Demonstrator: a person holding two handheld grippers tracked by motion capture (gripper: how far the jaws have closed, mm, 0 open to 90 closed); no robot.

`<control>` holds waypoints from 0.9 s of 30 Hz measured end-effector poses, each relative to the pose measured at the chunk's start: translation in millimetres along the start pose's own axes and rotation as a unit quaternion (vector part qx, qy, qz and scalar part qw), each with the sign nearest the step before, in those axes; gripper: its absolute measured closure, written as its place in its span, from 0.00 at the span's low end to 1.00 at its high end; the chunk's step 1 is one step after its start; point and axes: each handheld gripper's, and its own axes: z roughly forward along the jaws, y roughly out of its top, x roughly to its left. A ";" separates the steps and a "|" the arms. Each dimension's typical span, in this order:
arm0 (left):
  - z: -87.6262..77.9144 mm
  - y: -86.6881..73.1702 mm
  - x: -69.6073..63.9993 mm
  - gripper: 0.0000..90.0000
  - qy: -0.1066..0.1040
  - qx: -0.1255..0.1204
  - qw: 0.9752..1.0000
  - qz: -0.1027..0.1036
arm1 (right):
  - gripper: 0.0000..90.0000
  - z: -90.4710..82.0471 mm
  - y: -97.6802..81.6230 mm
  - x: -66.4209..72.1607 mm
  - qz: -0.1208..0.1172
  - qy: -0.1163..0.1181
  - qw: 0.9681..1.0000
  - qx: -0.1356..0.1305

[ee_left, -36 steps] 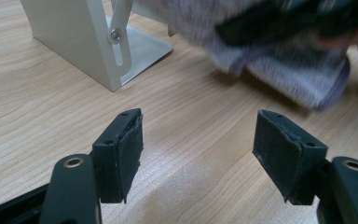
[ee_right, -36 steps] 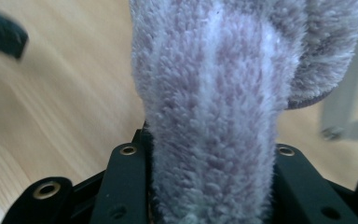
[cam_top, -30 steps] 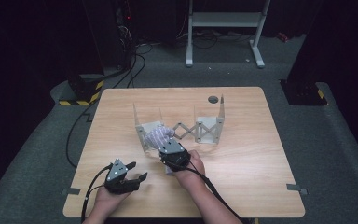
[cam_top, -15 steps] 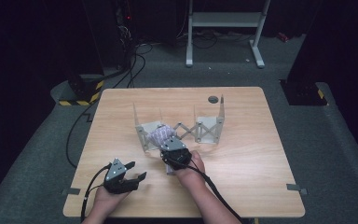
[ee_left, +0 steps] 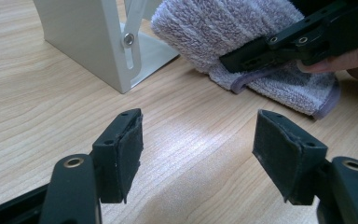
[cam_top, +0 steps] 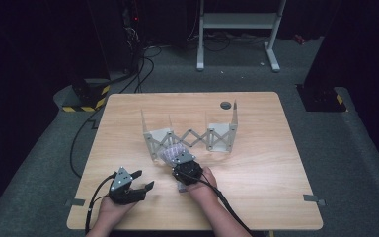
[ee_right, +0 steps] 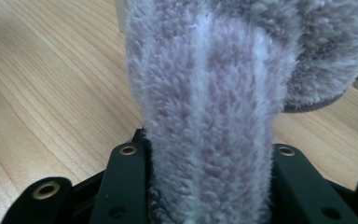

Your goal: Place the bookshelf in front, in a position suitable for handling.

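Note:
A folded lavender striped towel lies low at the near left foot of the white scissor-lattice rack. My right gripper is shut on it. In the right gripper view the towel fills the space between both jaws of the right gripper, and its free end bulges beyond them. My left gripper rests near the table's front left, open and holding nothing. In the left gripper view, past the open left gripper, the towel touches the tabletop beside the rack's foot, with the right gripper's black jaw clamped across it.
A dark round hole sits near the table's far edge. Grey tape tabs mark the table's front corners. Cables trail off the left side onto the floor. A white stand is on the floor behind.
My right hand has sunk toward the tabletop with the towel still in its jaws. The left gripper has stayed where it was.

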 end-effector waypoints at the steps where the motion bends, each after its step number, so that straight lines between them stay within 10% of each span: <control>1: -0.6 0.2 0.2 0.37 -0.001 -0.001 1.000 0.000 | 0.71 -1.3 1.0 0.2 0.000 -0.002 1.000 -0.001; 17: -2.8 2.1 0.9 0.37 0.014 0.007 1.000 -0.003 | 0.71 -32.8 31.4 1.7 -0.018 -0.023 0.997 -0.072; 23: -7.4 5.9 2.2 0.37 0.019 0.013 1.000 -0.001 | 0.71 -56.5 48.2 6.6 -0.031 -0.035 0.990 -0.135; 27: -14.5 1.7 3.5 0.36 0.025 0.023 0.999 0.004 | 0.71 -53.4 50.2 4.1 -0.031 -0.037 0.991 -0.124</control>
